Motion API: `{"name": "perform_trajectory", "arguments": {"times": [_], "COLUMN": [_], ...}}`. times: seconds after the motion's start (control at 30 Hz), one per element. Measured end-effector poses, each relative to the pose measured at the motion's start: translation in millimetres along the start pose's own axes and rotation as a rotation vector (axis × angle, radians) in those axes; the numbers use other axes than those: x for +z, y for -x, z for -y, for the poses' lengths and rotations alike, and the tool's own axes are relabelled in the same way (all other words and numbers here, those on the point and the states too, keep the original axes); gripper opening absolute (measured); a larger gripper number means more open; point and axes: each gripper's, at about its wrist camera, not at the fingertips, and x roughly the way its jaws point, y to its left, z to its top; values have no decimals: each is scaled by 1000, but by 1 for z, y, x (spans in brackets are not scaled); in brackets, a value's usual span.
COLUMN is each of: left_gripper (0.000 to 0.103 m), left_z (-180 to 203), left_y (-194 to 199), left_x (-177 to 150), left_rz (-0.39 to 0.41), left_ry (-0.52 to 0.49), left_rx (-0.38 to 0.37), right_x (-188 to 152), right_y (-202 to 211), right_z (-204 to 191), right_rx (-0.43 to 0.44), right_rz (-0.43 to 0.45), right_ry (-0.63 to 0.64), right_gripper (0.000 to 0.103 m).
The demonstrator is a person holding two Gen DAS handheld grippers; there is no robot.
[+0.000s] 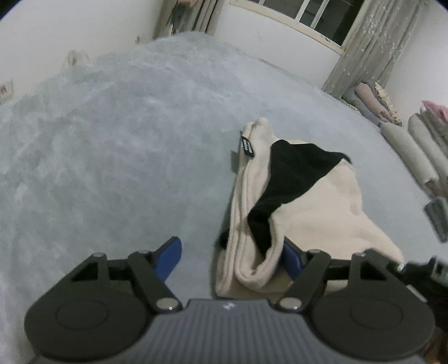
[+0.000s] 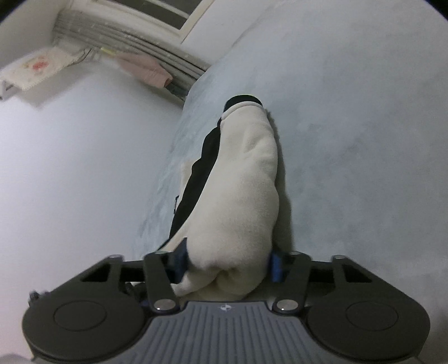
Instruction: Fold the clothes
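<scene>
Garment point(image 1: 316, 207), one: cream (black panel), folded on grey bed point(image 1: 126, 126). Left gripper point(image 1: 232, 257) wide; right gripper point(image 2: 228, 263) clamps it.

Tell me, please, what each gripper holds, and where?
Right gripper clamps the cream-and-black garment at its near bunched end; left gripper is open, holding nothing.

The light is dim, soft and a bit blue, and the window point(image 1: 305, 14) is dark. Both pictures bend like a fishbowl, with black corners and curved walls. The bed point(image 1: 112, 126) looks smeared and fuzzy, the wall point(image 2: 70, 154) in the right view is a blur, and the cloth point(image 2: 246, 182) throws a soft shadow beside it.
</scene>
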Motion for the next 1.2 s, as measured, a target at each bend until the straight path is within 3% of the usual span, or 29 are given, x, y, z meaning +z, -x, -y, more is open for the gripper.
{"name": "perform_trajectory", "arguments": {"times": [0.1, 0.3, 0.43, 0.5, 0.57, 0.7, 0.93, 1.1, 1.2], "left_gripper": [72, 80, 89, 96, 97, 97, 97, 69, 60], "left_z": [-12, 17, 43, 50, 58, 68, 92, 92, 92], "left_y": [15, 27, 39, 41, 38, 31, 28, 30, 31], "left_x": [1, -26, -60, -74, -80, -85, -93, -95, -92], "left_rz": [-43, -151, -203, -225, -234, -219, -175, -167, -169], "left_ry": [103, 67, 26, 26, 8, -5, -127, -136, -132], "left_rx": [-146, -212, -237, -270, -264, -219, -181, -181, -185], "right_x": [1, 0, -15, -25, -32, -28, -16, -10, -5], "right_y": [27, 104, 153, 163, 159, 155, 155, 142, 132], "right_z": [-7, -17, 1, 20, 36, 28, 26, 23, 32], "right_rx": [-3, -95, -138, -119, -112, -114, -133, -140, -101], "right_rz": [3, -48, -74, -87, -103, -110, -156, -224, -258], "right_ry": [2, 46, 57, 64, 60, 126, 184, 304, 305], "right_gripper": [45, 45, 45, 47, 50, 56, 59, 70, 75]}}
